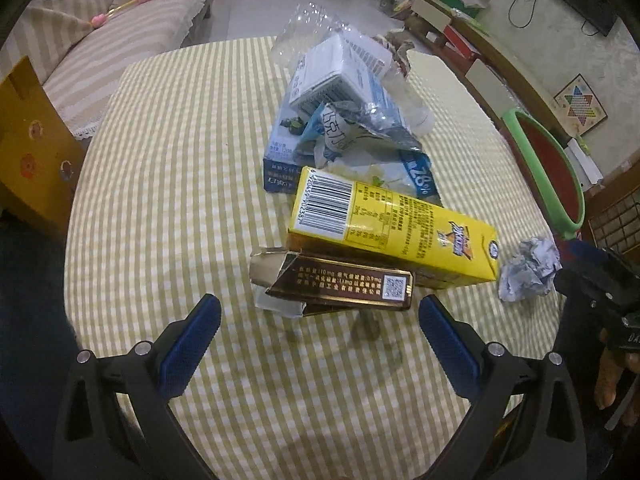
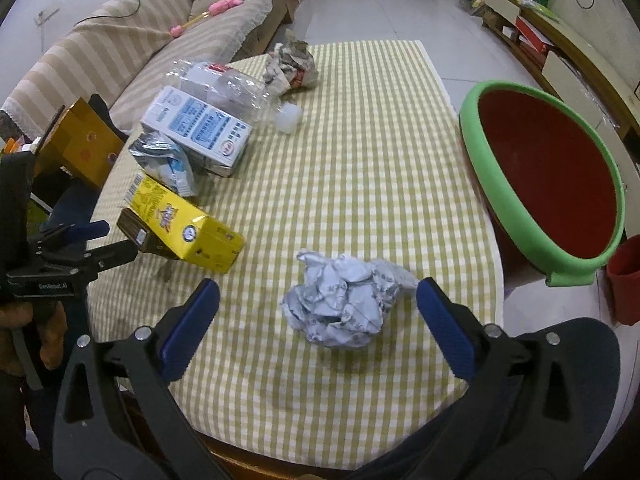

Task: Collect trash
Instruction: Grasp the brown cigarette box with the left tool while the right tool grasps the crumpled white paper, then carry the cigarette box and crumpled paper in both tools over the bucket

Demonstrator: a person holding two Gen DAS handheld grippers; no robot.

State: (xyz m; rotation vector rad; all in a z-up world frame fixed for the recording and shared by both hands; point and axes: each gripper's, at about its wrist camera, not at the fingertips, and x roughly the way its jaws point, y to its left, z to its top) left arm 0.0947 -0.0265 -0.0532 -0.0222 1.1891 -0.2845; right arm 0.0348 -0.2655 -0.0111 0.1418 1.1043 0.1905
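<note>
A table covered with a yellow-and-white checked cloth point(image 2: 360, 140) carries a scatter of trash. The left gripper point(image 1: 320, 320) hangs with its blue-padded jaws spread wide and nothing between them, its tips just short of a brown-and-gold cigarette pack point(image 1: 340, 286) with a torn-open end, which lies on the cloth. Touching the pack on its far side is a yellow drink carton point(image 1: 394, 226) lying flat, barcode up. Beyond that sits a heap: a crumpled blue-and-white foil wrapper point(image 1: 360, 140), a white-and-blue milk carton point(image 1: 340, 76) lying on its side, a crushed clear plastic bottle point(image 2: 236, 88) with a white cap, and a wad of printed paper point(image 2: 292, 66) at the far end. The right gripper point(image 2: 318, 306) also stands wide open, its pads either side of a crumpled ball of grey-white paper point(image 2: 344, 300) but not pressing on it; the ball rests on the cloth, well apart from the heap. A red bin with a green rim point(image 2: 476, 148) stands just beside the table's right edge, and a striped sofa point(image 2: 120, 40) lies beyond the table on the left.
</note>
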